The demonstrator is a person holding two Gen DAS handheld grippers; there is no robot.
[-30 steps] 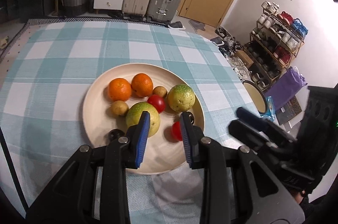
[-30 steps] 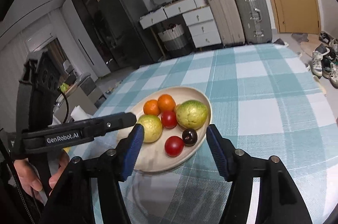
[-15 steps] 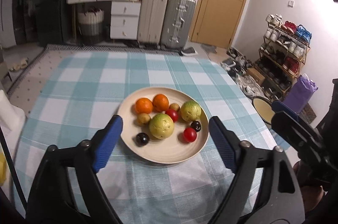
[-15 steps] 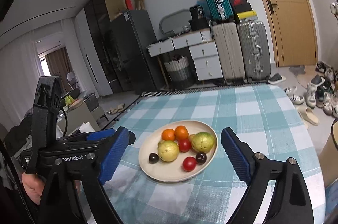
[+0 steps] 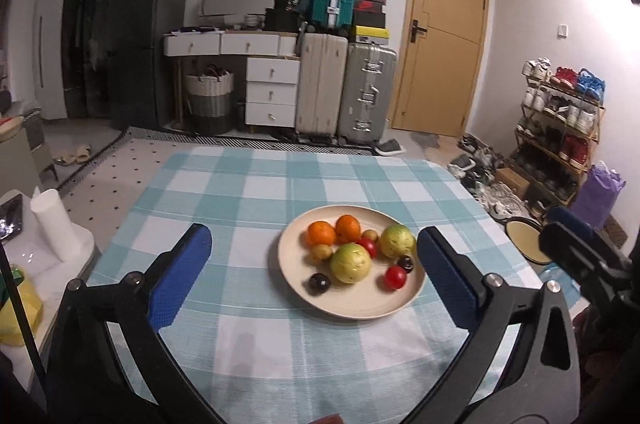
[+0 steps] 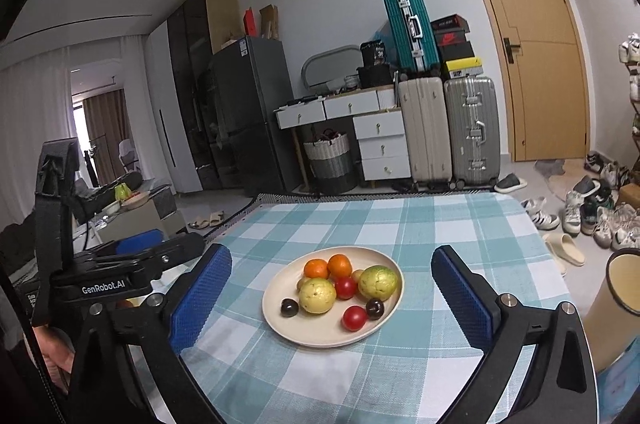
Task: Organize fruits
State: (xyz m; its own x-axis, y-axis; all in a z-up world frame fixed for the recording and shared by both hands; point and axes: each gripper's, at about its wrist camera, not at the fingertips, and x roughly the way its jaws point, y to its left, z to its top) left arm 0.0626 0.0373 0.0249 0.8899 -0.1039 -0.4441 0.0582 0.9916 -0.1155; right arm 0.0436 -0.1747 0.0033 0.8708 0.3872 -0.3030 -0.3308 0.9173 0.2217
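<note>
While both jaws are opening, each empty hand-held gripper (image 5: 312, 276) (image 6: 332, 300) tilts toward the plate (image 5: 296, 288).

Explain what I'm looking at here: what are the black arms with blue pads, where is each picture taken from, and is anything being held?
There is no robot arm. A person holds a hand-operated tool in each hand, and each tool carries a wide-angle camera looking out along its two blue-padded fingers.

One picture is shot from the left tongs, the other from the right tongs. In the right view you also see the left tool off to the side.

On the checked tablecloth sits a cream plate with two oranges, two yellow-green fruits, red tomatoes, dark plums and small brownish fruits.

Both tongs are opening wide, with nothing gripped. The fruit lies on the plate beyond the pads.
</note>
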